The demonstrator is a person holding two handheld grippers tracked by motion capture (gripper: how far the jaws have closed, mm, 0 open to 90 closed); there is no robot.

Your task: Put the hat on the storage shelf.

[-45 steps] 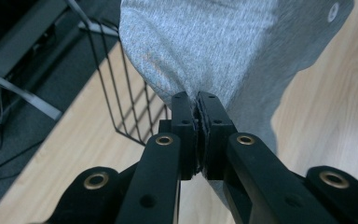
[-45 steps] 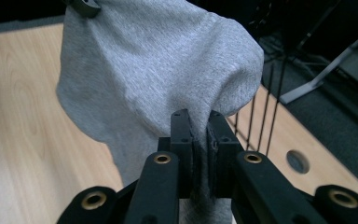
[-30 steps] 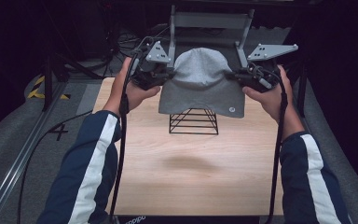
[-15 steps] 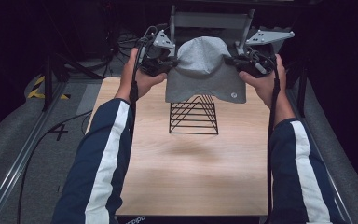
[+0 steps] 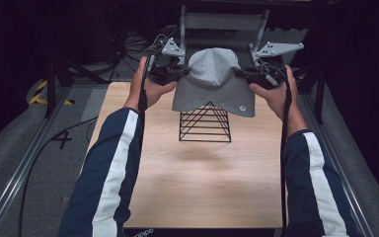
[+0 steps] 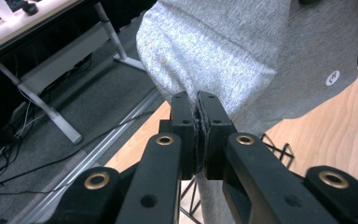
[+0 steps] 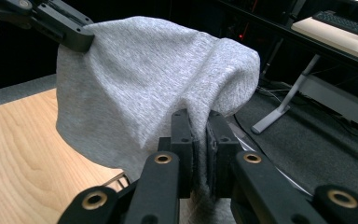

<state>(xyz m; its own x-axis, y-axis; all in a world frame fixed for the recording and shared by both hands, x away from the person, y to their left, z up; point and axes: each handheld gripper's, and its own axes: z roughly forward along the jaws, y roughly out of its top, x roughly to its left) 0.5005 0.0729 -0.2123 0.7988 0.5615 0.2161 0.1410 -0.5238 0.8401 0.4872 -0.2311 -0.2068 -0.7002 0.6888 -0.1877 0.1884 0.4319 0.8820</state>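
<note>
A person is holding up a grey cloth [image 5: 212,84] with 2 grippers, above the far end of the wooden table [image 5: 202,182]. The cloth is hanging in the air over a black wire rack [image 5: 205,123]. The cloth's front flap is covering the top tip of the rack, so it is hard to tell if they are touching.

The left gripper [image 5: 181,73] is pinching the cloth's left edge. In the left gripper view, its 2 black jaws are pressing together on a fold of the cloth [image 6: 242,56], and the pinched bit is hiding between them. A small round white tag [image 6: 333,77] is sitting near the cloth's lower corner; its mark is too small to read.

The right gripper [image 5: 242,74] is pinching the right edge. In the right gripper view, its jaws are squeezing the cloth [image 7: 140,79] too, and the cloth is blocking most of the rack. The left gripper [image 7: 77,39] is showing at the top left there, cut off by the edge.
</note>
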